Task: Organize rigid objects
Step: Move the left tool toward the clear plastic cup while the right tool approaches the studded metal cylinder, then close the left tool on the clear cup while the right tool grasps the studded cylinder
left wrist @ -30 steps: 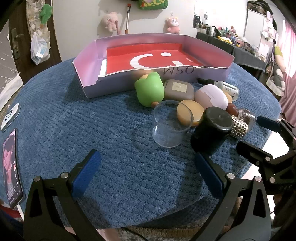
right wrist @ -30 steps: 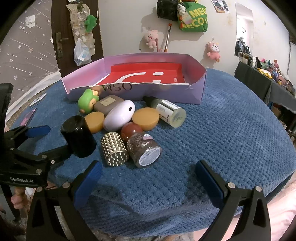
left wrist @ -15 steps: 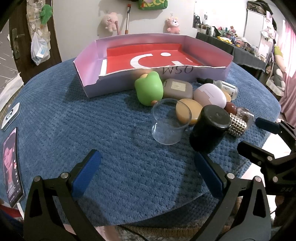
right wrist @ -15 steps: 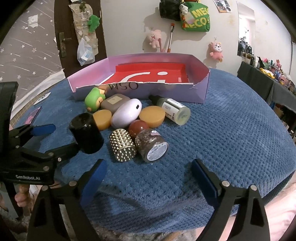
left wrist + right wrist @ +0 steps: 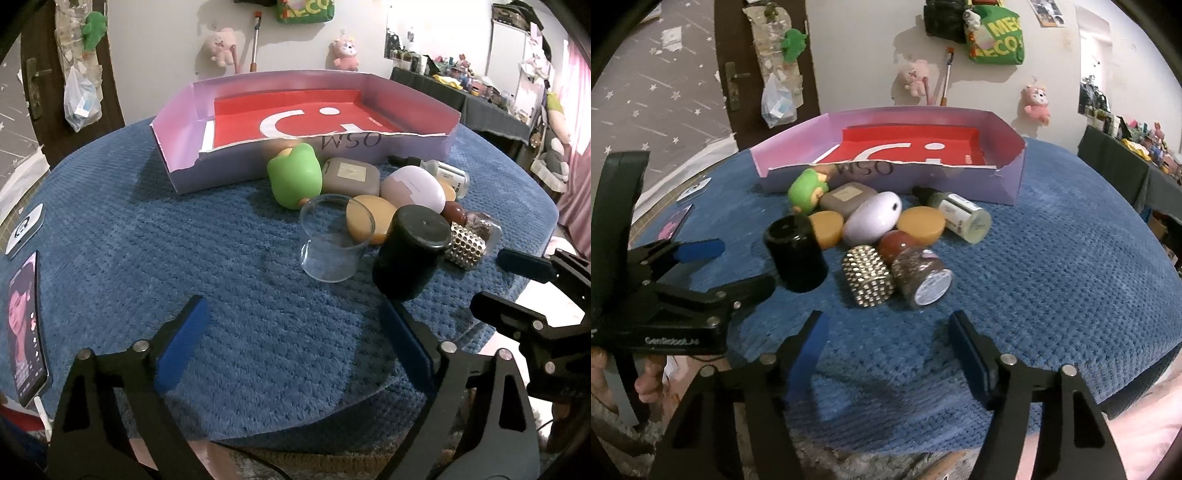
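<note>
A cluster of small objects lies on the blue cloth in front of the purple box (image 5: 221, 168) with a red floor. It includes a black cylinder (image 5: 413, 254), a clear glass cup (image 5: 334, 240), a green toy (image 5: 293, 175), a lilac oval case (image 5: 873, 218), a studded silver cylinder (image 5: 868, 275) and a glitter jar (image 5: 923, 277). My left gripper (image 5: 291, 317) hovers short of the cup and the black cylinder, its jaws closing on nothing. My right gripper (image 5: 888, 325) sits just short of the studded cylinder and the jar, its jaws also closing with nothing between them.
Two amber discs (image 5: 921, 223), a brown stone (image 5: 895, 243), a taupe case (image 5: 351, 175) and a lying bottle (image 5: 960, 216) fill out the cluster. A lit phone (image 5: 24, 328) and a white card (image 5: 24, 230) lie at the table's left edge. The table's front edge runs close below both grippers.
Both grippers' jaws have narrowed, the right one much more. The right wrist view has tipped slightly toward the cluster. No object has moved.
</note>
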Available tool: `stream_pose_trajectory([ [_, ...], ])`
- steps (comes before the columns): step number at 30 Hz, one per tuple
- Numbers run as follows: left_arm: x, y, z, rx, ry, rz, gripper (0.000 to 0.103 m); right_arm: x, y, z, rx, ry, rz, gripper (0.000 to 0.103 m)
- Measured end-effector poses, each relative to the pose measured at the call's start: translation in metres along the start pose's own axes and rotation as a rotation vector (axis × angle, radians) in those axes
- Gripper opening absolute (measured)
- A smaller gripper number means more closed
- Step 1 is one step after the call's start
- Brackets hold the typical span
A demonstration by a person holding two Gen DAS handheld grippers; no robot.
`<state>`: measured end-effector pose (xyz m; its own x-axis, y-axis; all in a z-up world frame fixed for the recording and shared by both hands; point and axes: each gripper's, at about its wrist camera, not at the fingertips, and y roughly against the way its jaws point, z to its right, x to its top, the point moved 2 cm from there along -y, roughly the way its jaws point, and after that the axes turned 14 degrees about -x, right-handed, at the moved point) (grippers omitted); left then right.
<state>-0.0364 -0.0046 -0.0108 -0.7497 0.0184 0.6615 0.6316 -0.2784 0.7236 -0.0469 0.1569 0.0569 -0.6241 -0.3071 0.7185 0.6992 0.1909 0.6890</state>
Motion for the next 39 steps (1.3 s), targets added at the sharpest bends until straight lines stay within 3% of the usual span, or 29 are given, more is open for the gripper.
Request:
stream_pose_trajectory([
  [17, 0.006, -0.007, -0.003, -0.012, -0.004, 0.017, 0.082, 0.015, -0.016, -0.005, 0.042, 0.019, 0.002, 0.062],
  [23, 0.012, -0.013, -0.002, -0.019, 0.004, 0.021, 0.08, 0.022, -0.024, -0.002, 0.026, 0.032, 0.007, 0.049],
  [35, 0.013, -0.015, 0.001, -0.008, 0.0, 0.034, 0.073, 0.013, -0.011, -0.012, 0.092, 0.04, 0.003, 0.041],
  [39, 0.014, -0.015, 0.0, -0.011, 0.002, 0.037, 0.072, 0.017, -0.017, -0.018, 0.071, 0.066, 0.018, 0.041],
])
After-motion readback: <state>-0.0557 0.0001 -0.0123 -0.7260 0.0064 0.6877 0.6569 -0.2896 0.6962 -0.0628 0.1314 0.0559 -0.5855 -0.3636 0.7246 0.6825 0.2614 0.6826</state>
